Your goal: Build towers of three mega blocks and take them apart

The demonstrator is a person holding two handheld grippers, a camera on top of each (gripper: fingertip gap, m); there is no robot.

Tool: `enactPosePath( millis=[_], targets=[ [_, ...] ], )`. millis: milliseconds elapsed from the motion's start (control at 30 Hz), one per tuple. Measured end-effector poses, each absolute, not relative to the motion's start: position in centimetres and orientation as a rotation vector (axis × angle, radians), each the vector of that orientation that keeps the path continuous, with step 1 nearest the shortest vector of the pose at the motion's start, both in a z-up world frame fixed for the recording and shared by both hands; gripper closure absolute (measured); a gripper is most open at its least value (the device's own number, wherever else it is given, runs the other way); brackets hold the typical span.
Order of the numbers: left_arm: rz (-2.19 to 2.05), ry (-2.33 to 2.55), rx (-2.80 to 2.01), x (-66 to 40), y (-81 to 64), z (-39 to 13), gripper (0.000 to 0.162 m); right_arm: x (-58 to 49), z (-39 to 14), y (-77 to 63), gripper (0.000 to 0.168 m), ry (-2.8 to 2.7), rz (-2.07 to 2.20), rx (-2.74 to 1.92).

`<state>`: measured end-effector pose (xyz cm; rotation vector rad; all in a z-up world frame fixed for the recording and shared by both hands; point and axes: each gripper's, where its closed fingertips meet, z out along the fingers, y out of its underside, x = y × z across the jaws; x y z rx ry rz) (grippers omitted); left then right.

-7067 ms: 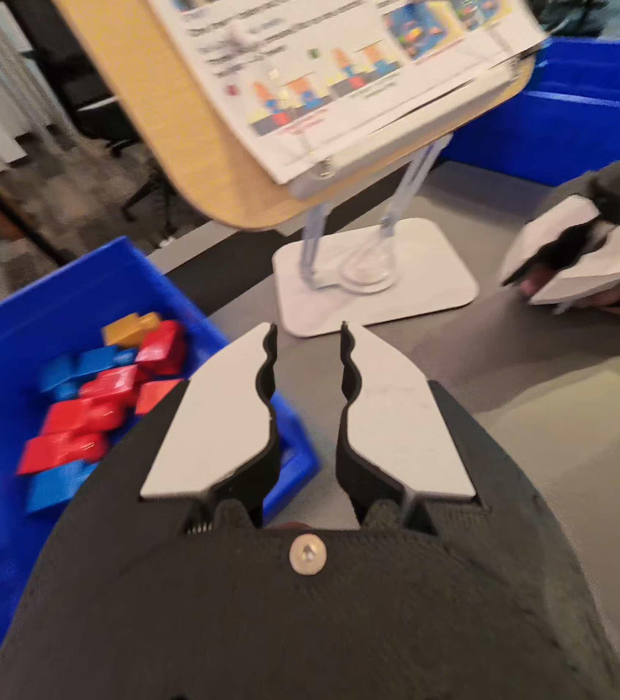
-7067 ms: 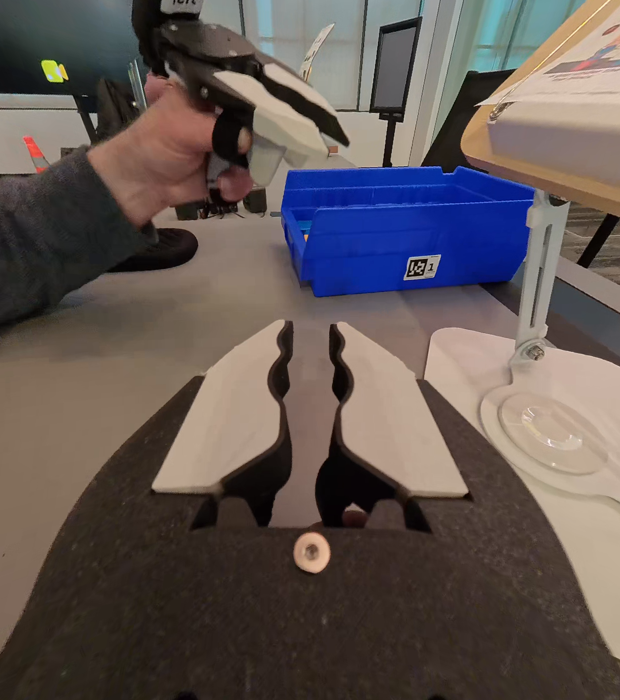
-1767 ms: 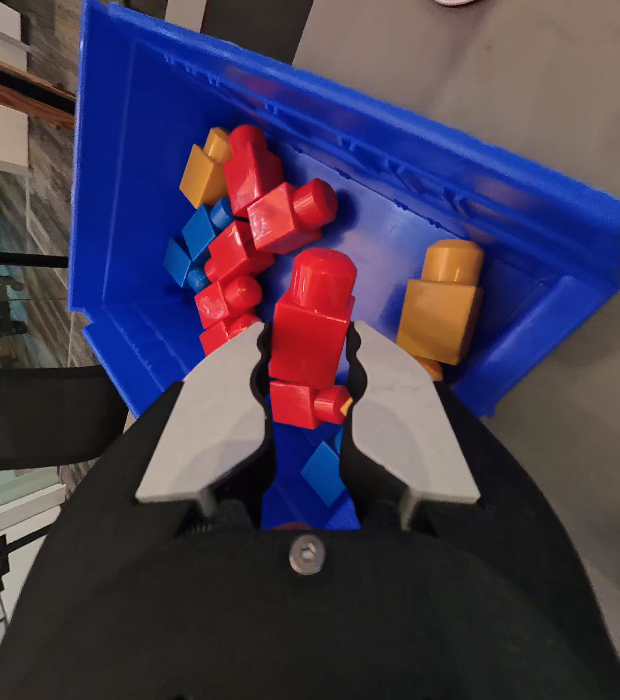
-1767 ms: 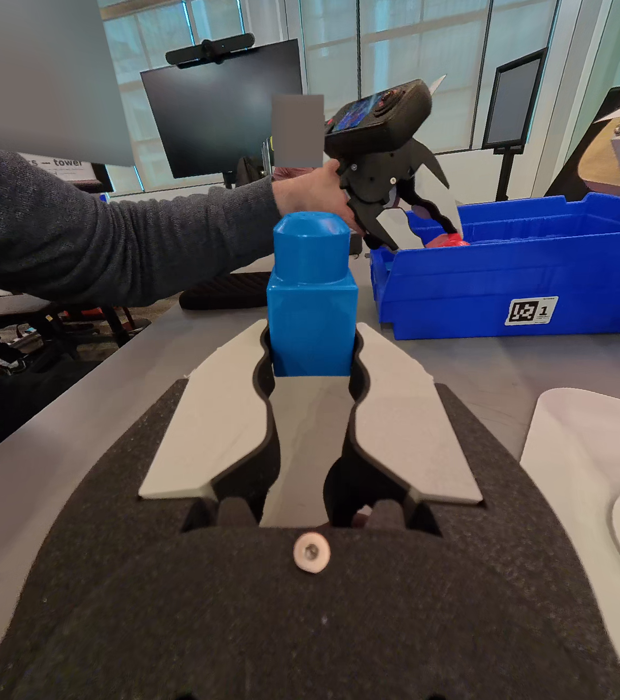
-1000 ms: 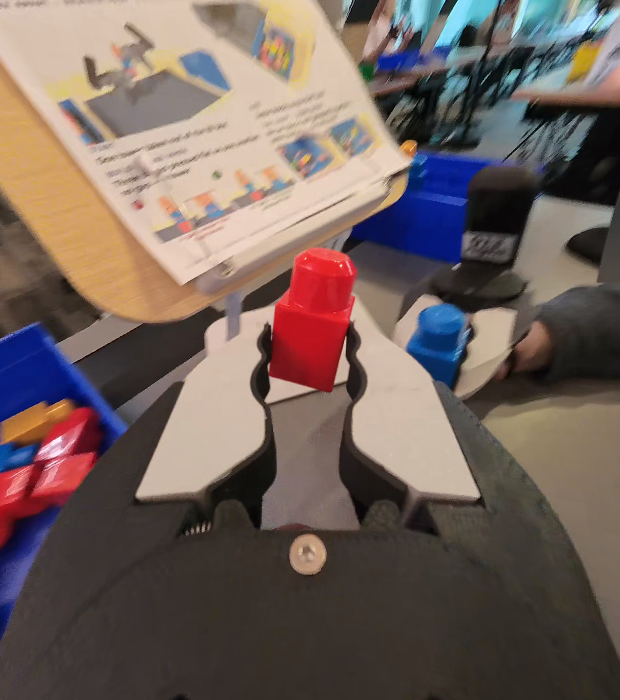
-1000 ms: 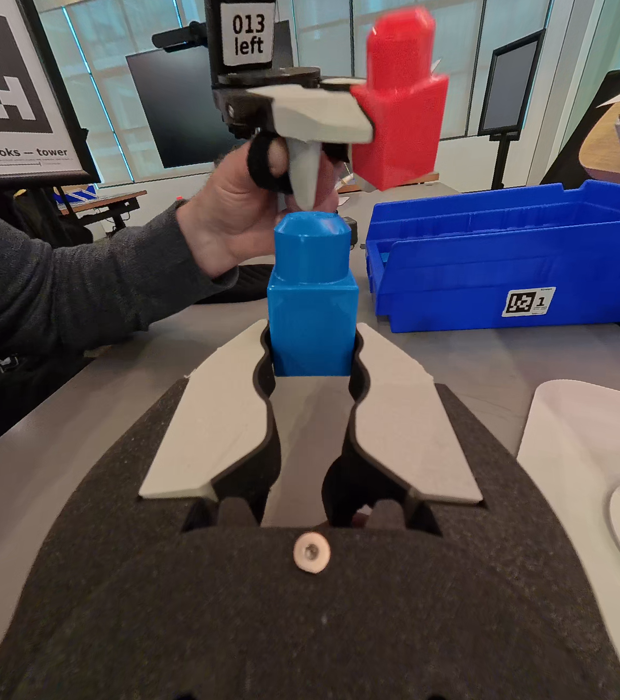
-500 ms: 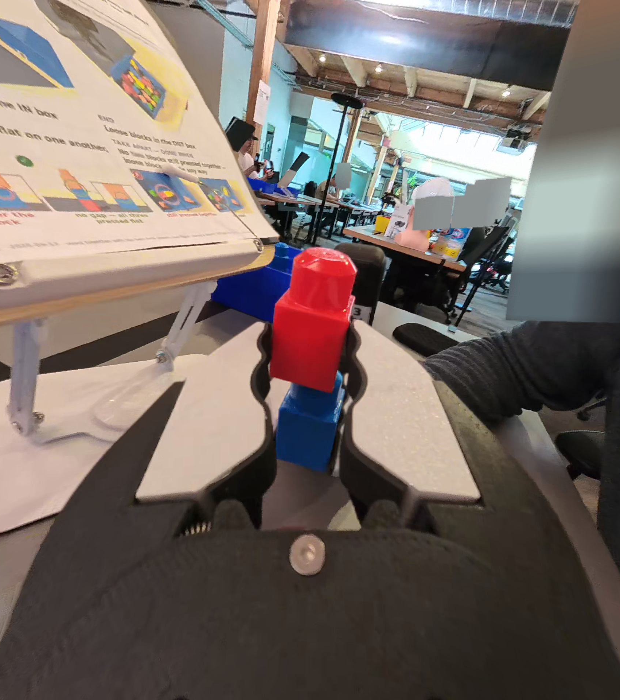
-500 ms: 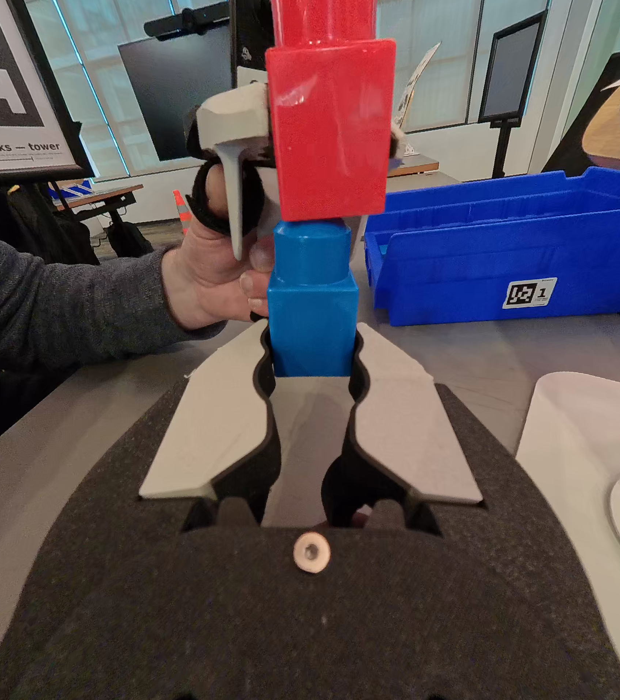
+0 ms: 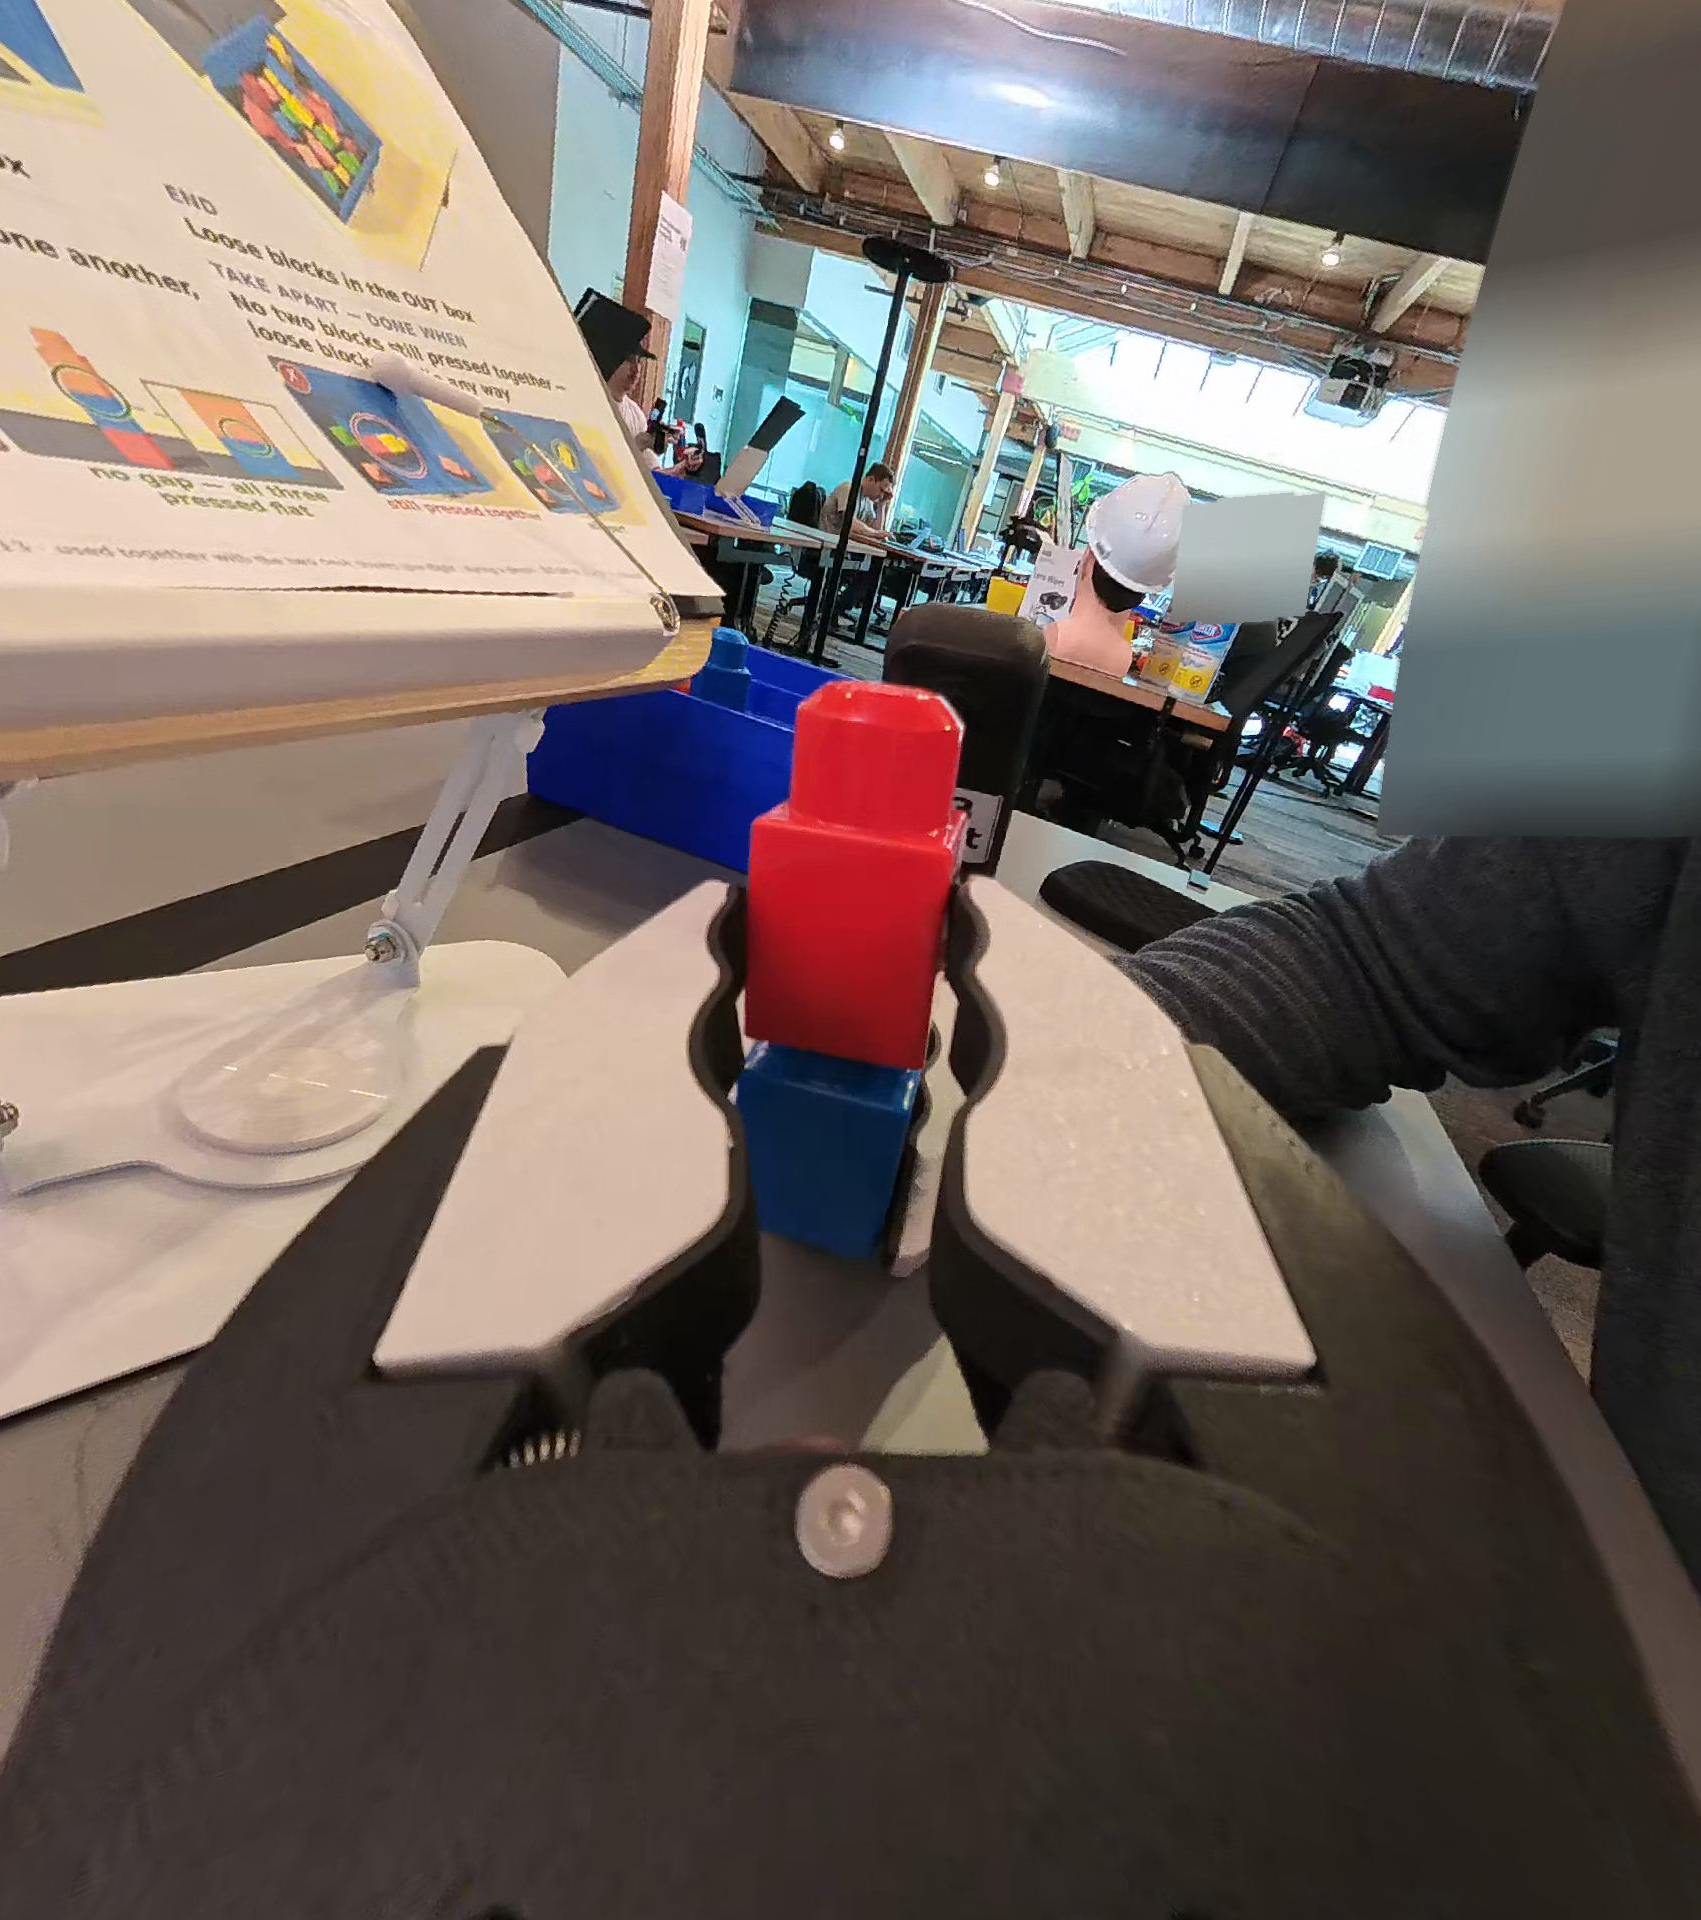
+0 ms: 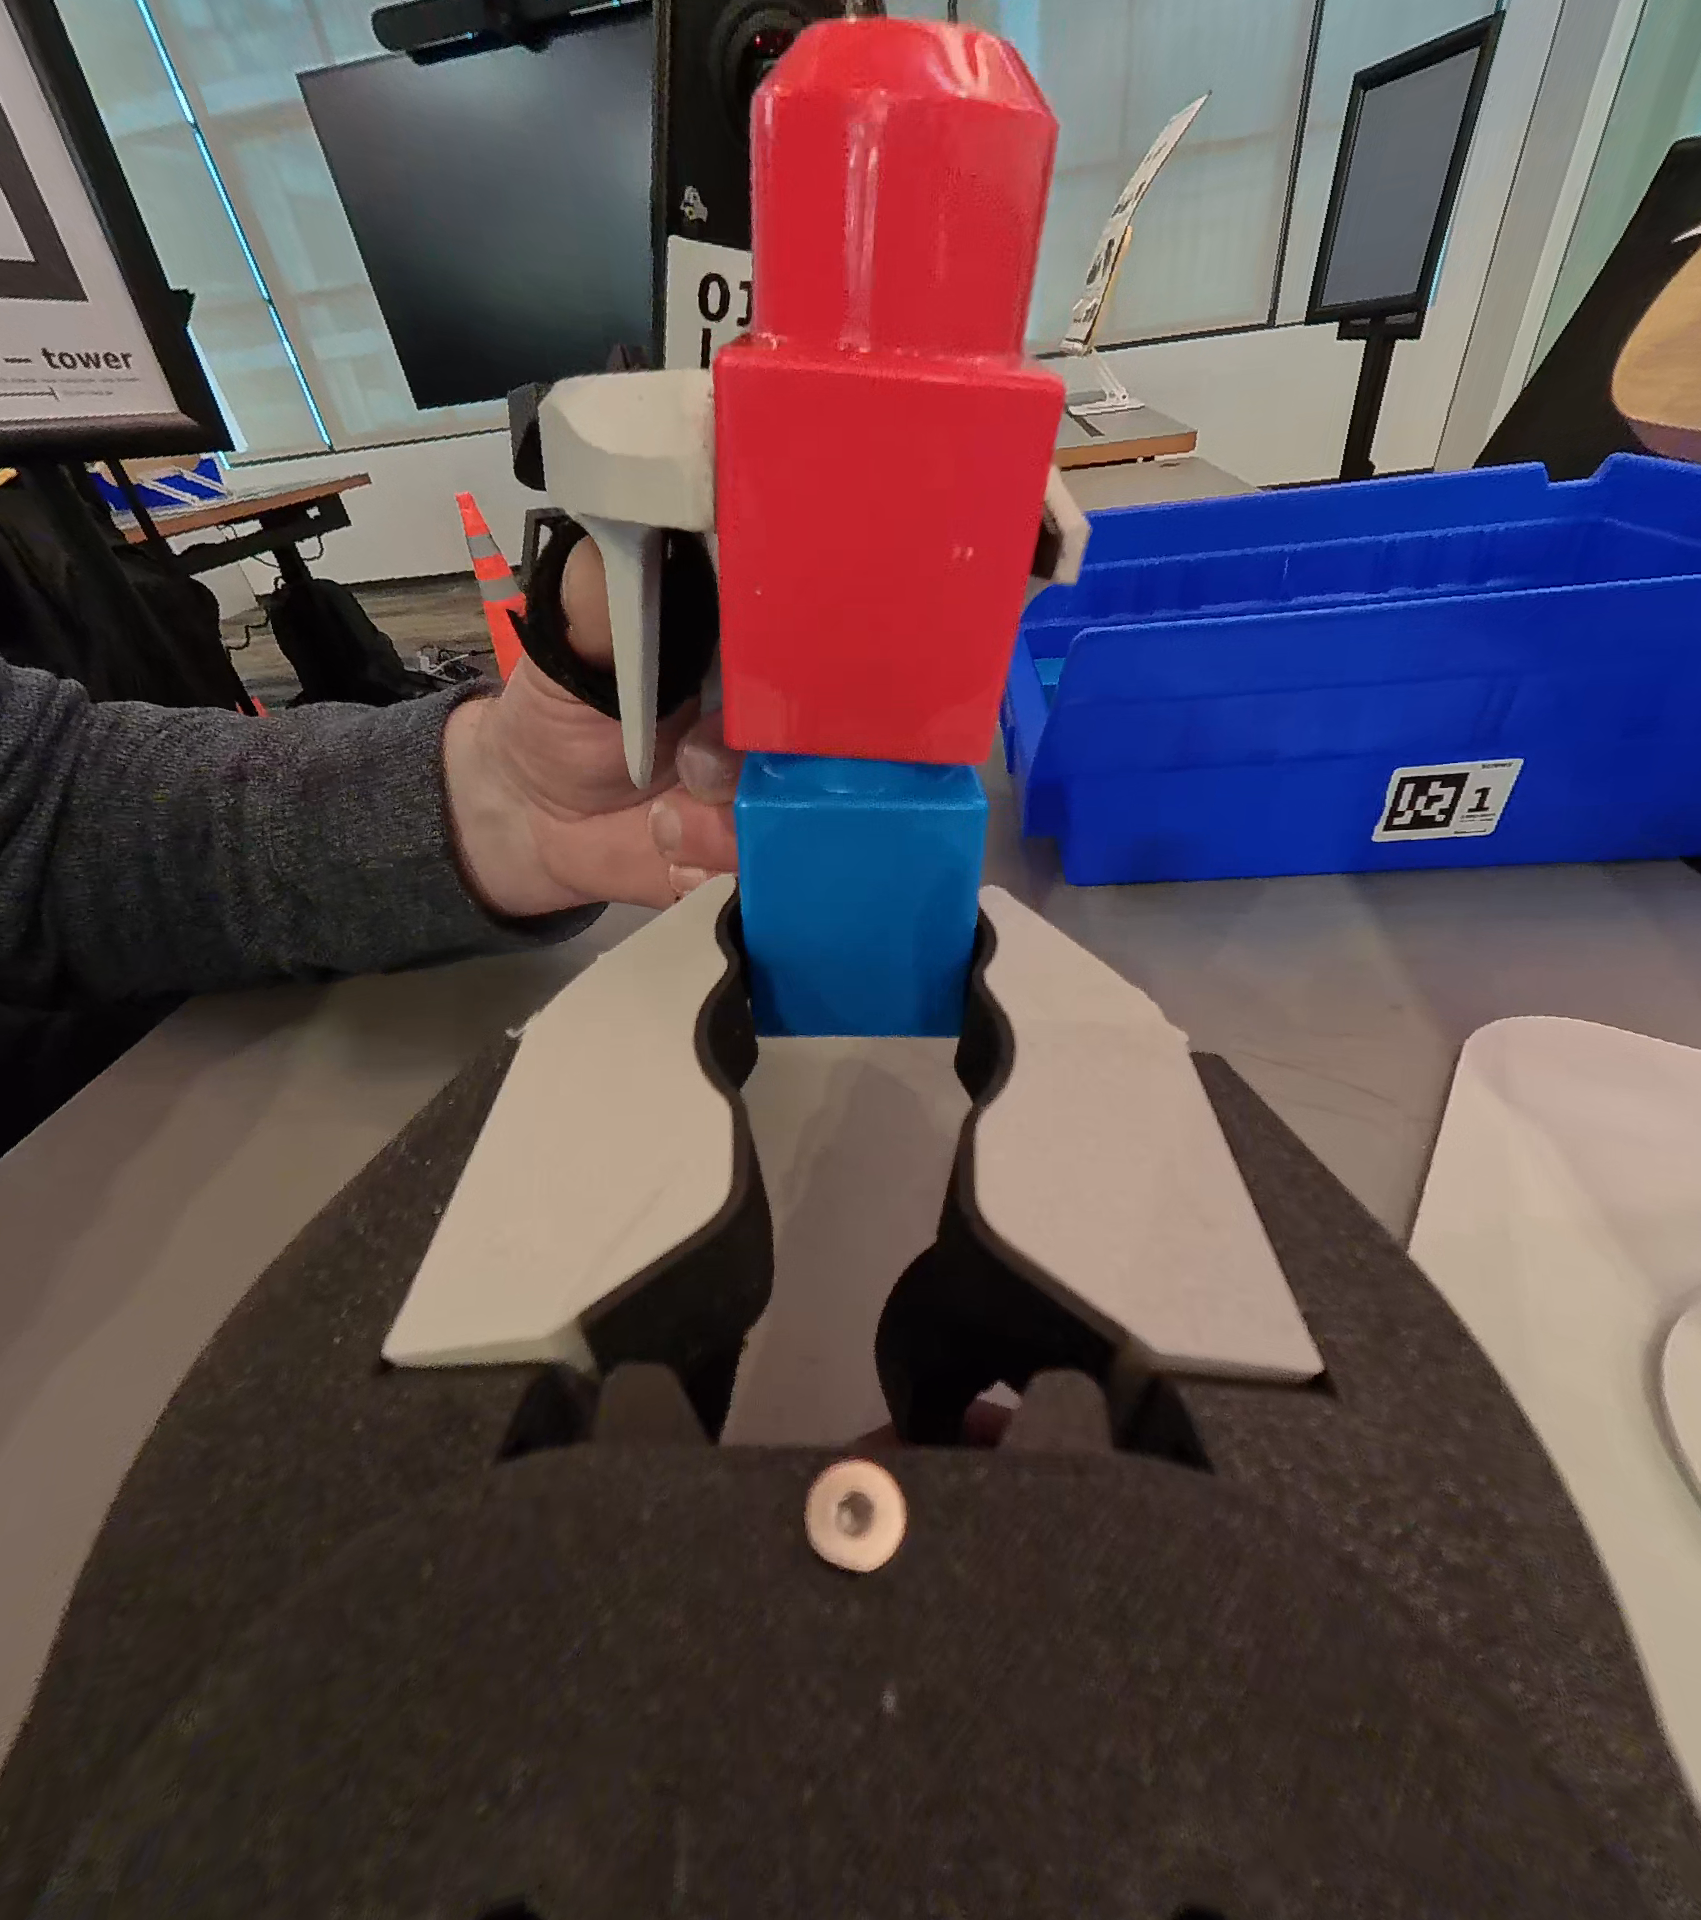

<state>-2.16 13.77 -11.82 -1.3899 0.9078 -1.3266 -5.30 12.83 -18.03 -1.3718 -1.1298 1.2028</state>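
While my left gripper [image 9: 841, 977] is clamped on the glossy red plastic single-stud block [image 9: 851, 914] and my right gripper [image 10: 856, 966] pinches the matching blue plastic block [image 10: 861, 899] beneath it on the grey tabletop [image 10: 1293, 987], I judge the risk is pressing off-axis, leaving the red one cocked or unseated, or twisting the blue one out of my grip. The blue plastic bin [image 10: 1448, 665] sits behind, the white-footed instruction stand [image 9: 233, 1091] beside; neither blocks the stack.
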Motion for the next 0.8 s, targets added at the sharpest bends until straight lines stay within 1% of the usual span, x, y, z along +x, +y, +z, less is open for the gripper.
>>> enactPosePath(
  millis=[367,800],
  targets=[
    [-1.336,0.894,-1.367,-2.06,13.56,-12.14,0.126,-5.23,-18.03,12.81,0.134,-1.128,1.204,-1.371],
    [-1.300,0.999,-1.383,-2.42,13.18,-12.79,0.127,-5.43,-18.34,12.49,0.134,-1.163,1.197,-1.377]
  ],
)
